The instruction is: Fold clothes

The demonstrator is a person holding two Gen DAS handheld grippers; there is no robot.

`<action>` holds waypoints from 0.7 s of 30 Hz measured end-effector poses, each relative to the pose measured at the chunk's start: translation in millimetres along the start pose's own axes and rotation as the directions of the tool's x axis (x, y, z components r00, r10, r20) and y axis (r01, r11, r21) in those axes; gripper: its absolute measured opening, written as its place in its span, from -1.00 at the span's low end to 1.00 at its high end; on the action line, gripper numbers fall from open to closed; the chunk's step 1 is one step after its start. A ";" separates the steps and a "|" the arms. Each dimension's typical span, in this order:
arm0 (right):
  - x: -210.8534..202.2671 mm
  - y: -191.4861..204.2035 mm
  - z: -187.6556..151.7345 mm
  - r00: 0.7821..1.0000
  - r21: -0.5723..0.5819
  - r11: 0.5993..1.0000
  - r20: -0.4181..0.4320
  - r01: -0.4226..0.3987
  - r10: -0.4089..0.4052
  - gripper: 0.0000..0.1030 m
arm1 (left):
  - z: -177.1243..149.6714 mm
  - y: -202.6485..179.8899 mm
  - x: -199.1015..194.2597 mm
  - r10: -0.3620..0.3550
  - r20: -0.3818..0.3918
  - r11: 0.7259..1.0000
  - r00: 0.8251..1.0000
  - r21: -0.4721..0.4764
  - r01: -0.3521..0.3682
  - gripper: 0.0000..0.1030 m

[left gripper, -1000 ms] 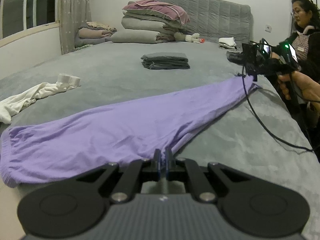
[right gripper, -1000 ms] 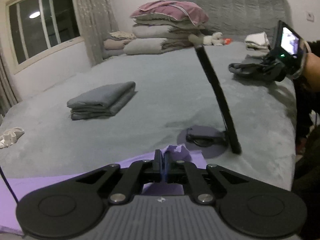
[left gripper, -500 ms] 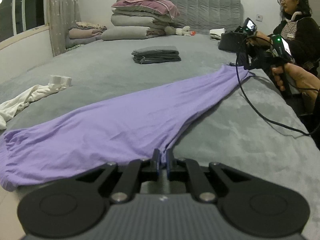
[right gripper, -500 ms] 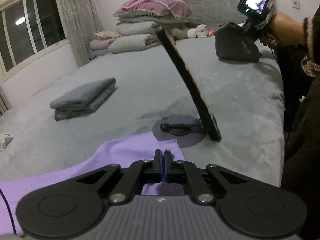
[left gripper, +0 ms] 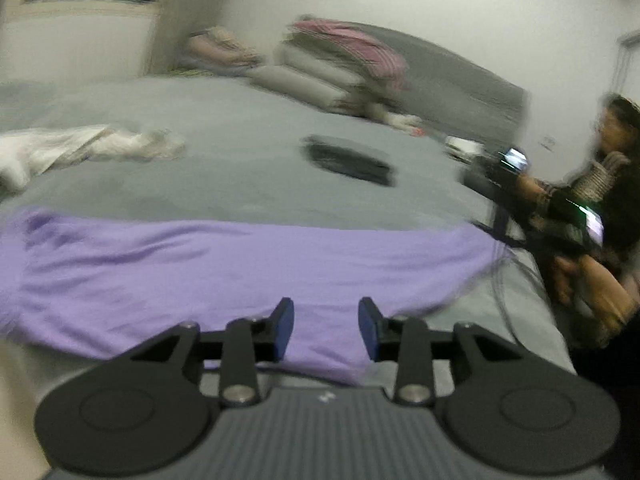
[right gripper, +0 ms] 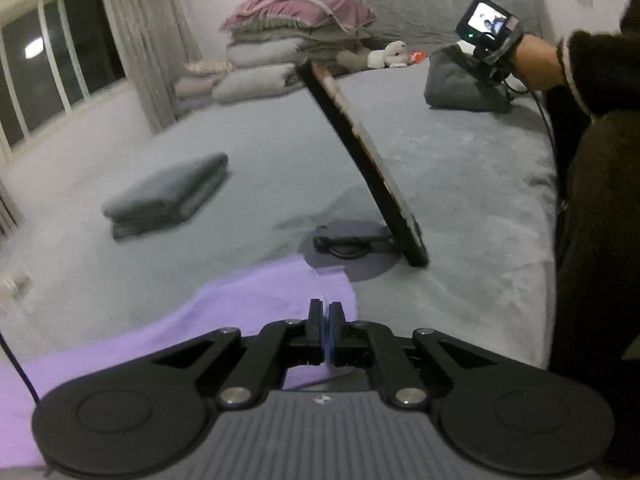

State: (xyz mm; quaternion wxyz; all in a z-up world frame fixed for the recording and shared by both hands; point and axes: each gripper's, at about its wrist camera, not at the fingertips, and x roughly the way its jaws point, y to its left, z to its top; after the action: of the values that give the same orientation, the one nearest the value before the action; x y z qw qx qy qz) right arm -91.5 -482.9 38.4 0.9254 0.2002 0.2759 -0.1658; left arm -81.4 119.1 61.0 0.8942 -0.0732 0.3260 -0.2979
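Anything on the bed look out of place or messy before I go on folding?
One thing: a white garment lies crumpled on the grey bed, beyond the purple garment, unlike the neatly folded grey stack. The tablet on its stand sits close to the purple fabric's end. Nothing looks spilled or damaged.

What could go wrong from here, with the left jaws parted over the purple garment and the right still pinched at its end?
1. The left gripper is opening over the purple garment, pads clear of the cloth; that edge may slump and wrinkle.
2. The right gripper is shut on the garment's end; a pull now would probably skew it with one end loose.
3. The tilted tablet stand sits just past that end; dragged cloth could snag its round base.
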 end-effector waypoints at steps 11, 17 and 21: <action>25.2 15.2 -4.2 0.998 -0.075 0.996 -0.029 0.055 -0.058 -0.39 | 12.4 23.9 28.8 0.296 0.020 0.952 0.955 -0.088 -0.293 -0.08; 14.1 22.5 -3.6 0.993 -0.140 0.983 0.003 0.115 -0.116 -0.90 | 5.7 17.0 35.1 0.357 -0.007 0.934 0.934 -0.018 -0.357 -0.08; 4.9 22.6 -2.1 0.992 -0.162 0.979 0.018 0.123 -0.121 -0.90 | 2.7 9.4 31.8 0.367 -0.005 0.930 0.930 0.015 -0.367 -0.08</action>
State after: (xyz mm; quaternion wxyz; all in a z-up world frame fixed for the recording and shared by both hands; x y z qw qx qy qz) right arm -79.1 -463.3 40.3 0.9278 0.1060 0.2967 -0.1998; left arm -55.8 108.1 42.9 0.9334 -0.0035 0.3353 -0.1281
